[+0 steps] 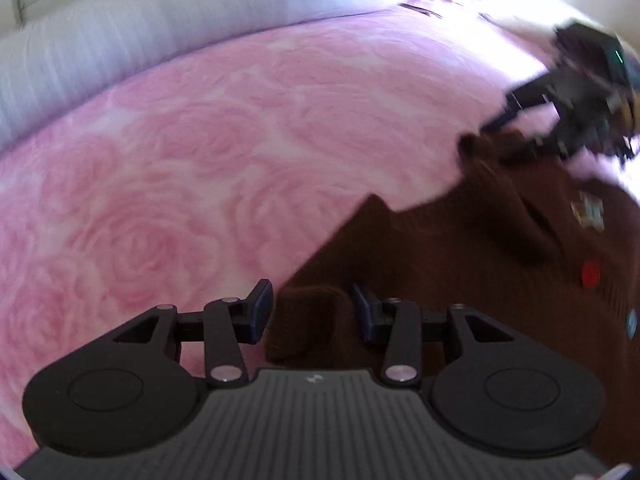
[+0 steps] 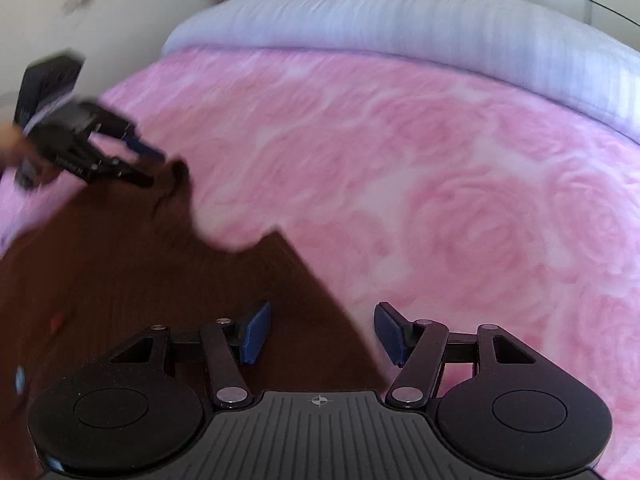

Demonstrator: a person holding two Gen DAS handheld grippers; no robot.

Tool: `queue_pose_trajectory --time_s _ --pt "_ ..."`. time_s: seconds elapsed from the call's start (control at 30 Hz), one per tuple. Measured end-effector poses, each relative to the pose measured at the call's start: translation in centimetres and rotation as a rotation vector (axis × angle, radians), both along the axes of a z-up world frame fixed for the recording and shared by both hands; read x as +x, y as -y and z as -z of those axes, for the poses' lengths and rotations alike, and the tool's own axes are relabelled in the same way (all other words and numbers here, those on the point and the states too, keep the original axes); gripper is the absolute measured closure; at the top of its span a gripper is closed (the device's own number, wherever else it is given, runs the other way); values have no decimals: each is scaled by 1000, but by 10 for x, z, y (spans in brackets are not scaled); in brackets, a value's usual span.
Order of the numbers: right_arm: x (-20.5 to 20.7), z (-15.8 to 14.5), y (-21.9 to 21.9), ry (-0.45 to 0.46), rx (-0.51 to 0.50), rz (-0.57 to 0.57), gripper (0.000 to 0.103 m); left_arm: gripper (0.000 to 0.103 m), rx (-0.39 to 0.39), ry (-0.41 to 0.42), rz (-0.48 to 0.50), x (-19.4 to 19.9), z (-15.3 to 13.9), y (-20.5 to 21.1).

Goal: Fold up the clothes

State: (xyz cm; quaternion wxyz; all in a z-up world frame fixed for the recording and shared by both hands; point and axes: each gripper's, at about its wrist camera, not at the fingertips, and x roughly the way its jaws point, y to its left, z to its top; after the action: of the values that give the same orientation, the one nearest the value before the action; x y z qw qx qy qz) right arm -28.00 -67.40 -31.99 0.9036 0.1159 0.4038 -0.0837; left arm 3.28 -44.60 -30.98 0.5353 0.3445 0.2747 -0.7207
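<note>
A dark brown knitted sweater [image 1: 460, 264] with small coloured patches lies on a pink rose-patterned bedspread [image 1: 180, 168]. My left gripper [image 1: 313, 312] is open, its blue pads either side of a folded brown edge of the sweater. In the left wrist view my right gripper [image 1: 492, 136] sits at the sweater's far corner. In the right wrist view my right gripper [image 2: 322, 334] is open over the sweater's [image 2: 120, 264] edge, cloth between its pads. There my left gripper [image 2: 154, 168] is at the sweater's far corner, open.
A pale lilac-grey duvet roll [image 2: 400, 24] lies along the far side of the bedspread [image 2: 440, 168]. A wall and cabinet stand behind it. Bright window light washes out the upper right of the left wrist view.
</note>
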Motion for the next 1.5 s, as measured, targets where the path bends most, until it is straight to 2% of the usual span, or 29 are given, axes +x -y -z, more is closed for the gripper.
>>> queue_pose_trajectory --time_s 0.03,0.07,0.1,0.17,0.23,0.3,0.33,0.37,0.43,0.5,0.57,0.6,0.63,0.67,0.73,0.77,0.87,0.9,0.93,0.97,1.03,1.07,1.13,1.17,1.23,1.3,1.4,1.5 --pt "-3 0 -1 6 9 11 51 86 4 1 3 -2 -1 -4" --pt "-7 -2 -1 7 26 27 62 93 2 12 14 -6 -4 -8" --pt "-10 -3 -1 7 44 43 98 95 -13 45 39 -12 -9 -14" --pt "-14 -9 -6 2 42 51 98 96 -93 127 73 -22 -28 -29" --pt "-17 -37 -21 23 -102 34 98 96 -175 179 55 -21 -48 -34" --pt "-21 -71 -27 89 -274 79 98 96 -250 217 16 -13 -67 -33" --pt "-19 -82 -22 117 -327 108 99 96 -267 230 -6 -9 -71 -29" --pt "-14 -90 -16 140 -366 134 103 95 -246 231 -30 -5 -65 -19" --pt "1 -93 0 157 -392 159 103 91 -204 234 -80 4 -52 2" --pt "18 -81 18 142 -370 179 103 87 -156 249 -127 13 -36 13" --pt "26 -67 27 125 -345 213 103 87 -104 269 -174 21 -17 20" --pt "24 -62 28 132 -306 222 102 82 -91 262 -193 25 -11 20" --pt "19 -58 27 145 -261 222 96 76 -100 224 -205 31 -10 16" --pt "16 -54 27 152 -218 207 90 74 -109 186 -215 36 -10 11" --pt "9 -41 25 130 -163 149 45 71 -118 123 -220 44 -9 7" --pt "8 -32 27 109 -143 127 41 70 -116 111 -213 45 -8 7" --pt "12 -9 37 62 -42 114 41 69 -91 104 -178 36 0 15" --pt "12 -3 41 63 5 127 52 78 -88 103 -162 32 1 17" --pt "13 -2 43 67 31 130 91 96 -98 99 -139 29 1 18" --pt "15 -7 42 79 49 121 97 97 -125 111 -123 25 -1 16" --pt "20 -27 36 118 -36 104 97 97 -231 179 -136 22 -10 11" --pt "21 -36 33 137 -93 103 97 97 -244 177 -159 25 -10 13" --pt "27 -48 30 160 -195 113 99 97 -217 169 -186 30 -2 21" --pt "35 -43 31 145 -228 122 99 96 -193 170 -187 31 3 24" --pt "46 -28 37 78 -229 135 98 89 -171 178 -213 32 7 23" --pt "42 -24 34 45 -250 178 98 81 -174 158 -272 37 -2 12" --pt "13 -35 15 68 -232 243 96 79 -192 163 -301 35 -21 -14" --pt "-29 -42 -17 43 -148 305 87 79 -204 169 -264 12 -38 -45"
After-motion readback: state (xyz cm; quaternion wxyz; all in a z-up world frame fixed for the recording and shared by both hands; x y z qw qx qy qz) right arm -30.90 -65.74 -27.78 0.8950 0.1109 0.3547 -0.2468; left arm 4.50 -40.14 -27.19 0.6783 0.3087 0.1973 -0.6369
